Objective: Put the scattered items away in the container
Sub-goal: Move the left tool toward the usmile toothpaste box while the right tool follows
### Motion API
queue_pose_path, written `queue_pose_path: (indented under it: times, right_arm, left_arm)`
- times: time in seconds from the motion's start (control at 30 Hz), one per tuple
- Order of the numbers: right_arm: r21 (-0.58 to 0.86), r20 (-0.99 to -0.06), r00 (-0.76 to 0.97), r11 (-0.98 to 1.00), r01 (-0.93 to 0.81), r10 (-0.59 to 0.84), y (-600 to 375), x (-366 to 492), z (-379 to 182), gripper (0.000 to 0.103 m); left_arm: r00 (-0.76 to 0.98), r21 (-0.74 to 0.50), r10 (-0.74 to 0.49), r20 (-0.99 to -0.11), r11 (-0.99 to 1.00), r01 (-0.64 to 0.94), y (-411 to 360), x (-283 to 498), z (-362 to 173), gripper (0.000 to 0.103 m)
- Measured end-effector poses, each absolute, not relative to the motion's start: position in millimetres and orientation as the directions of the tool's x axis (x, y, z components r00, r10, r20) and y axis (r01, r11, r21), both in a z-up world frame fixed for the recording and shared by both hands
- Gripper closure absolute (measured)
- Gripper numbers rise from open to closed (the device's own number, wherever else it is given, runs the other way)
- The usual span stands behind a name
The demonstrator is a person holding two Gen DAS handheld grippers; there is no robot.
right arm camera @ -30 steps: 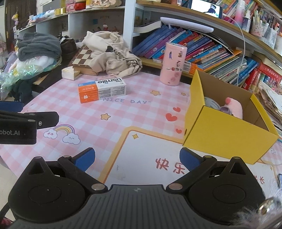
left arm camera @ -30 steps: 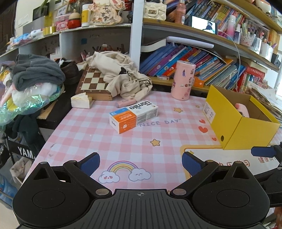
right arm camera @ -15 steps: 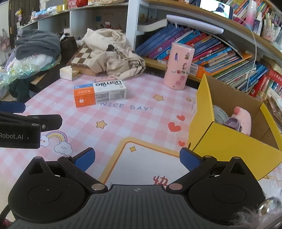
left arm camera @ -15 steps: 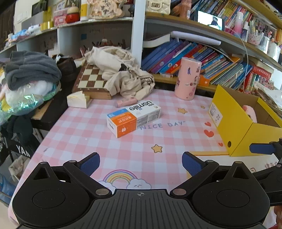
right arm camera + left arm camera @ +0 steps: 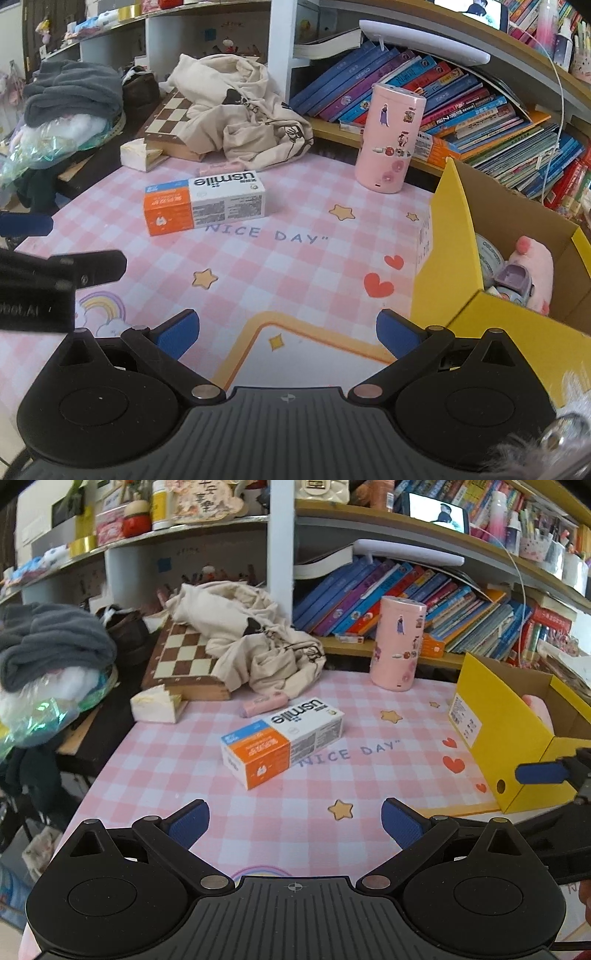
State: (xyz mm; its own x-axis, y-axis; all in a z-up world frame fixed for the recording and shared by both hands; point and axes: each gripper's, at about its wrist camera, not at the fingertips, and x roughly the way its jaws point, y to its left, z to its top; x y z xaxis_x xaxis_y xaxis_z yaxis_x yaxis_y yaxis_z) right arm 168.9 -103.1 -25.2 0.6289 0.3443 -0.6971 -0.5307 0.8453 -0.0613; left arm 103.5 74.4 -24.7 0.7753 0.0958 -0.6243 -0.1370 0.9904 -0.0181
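A white, orange and blue usmile box [image 5: 282, 742] [image 5: 204, 206] lies flat on the pink checked mat. Just behind it lies a small pink tube [image 5: 263, 705] [image 5: 216, 168]. An open yellow cardboard box [image 5: 506, 734] [image 5: 458, 236] stands at the right, with a pink plush [image 5: 535, 273] and a small lilac toy [image 5: 515, 280] inside. My left gripper [image 5: 294, 823] is open and empty, a short way in front of the usmile box. Open and empty too, my right gripper [image 5: 287, 334] hovers over the mat beside the yellow box's near left corner.
A pink stickered canister [image 5: 397, 642] [image 5: 389, 142] stands at the mat's back. A beige cloth bag [image 5: 255, 646] lies over a chessboard [image 5: 181, 657], with a tissue pack [image 5: 157, 705] in front. Books [image 5: 461, 107] fill the shelf behind. Clothes [image 5: 48, 642] pile up at the left.
Both grippers have moved forward over the mat, so the usmile box and the yellow box look closer. Both stayed open and empty. Nothing on the table has moved.
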Motion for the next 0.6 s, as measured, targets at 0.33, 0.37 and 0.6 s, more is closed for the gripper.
queue_pose_path:
  times: [0.33, 0.37, 0.6]
  right_arm:
    - [-0.047, -0.696, 0.617, 0.834, -0.549, 0.367, -88.9, 212.1, -24.0, 0.000]
    - [-0.044, -0.696, 0.616, 0.833, -0.551, 0.370, -86.9, 217.2, -23.8, 0.000]
    - [-0.051, -0.685, 0.610, 0.810, -0.585, 0.398, -67.5, 254.6, -18.6, 0.000]
  left_arm:
    - [0.768, -0.032, 0.109, -0.631, 0.986, -0.165, 97.4, 144.0, -32.1, 0.002]
    - [0.766, -0.031, 0.113, -0.632, 0.985, -0.171, 100.6, 148.8, -33.4, 0.002]
    - [0.745, 0.013, 0.132, -0.653, 0.986, -0.164, 114.6, 183.5, -47.4, 0.002]
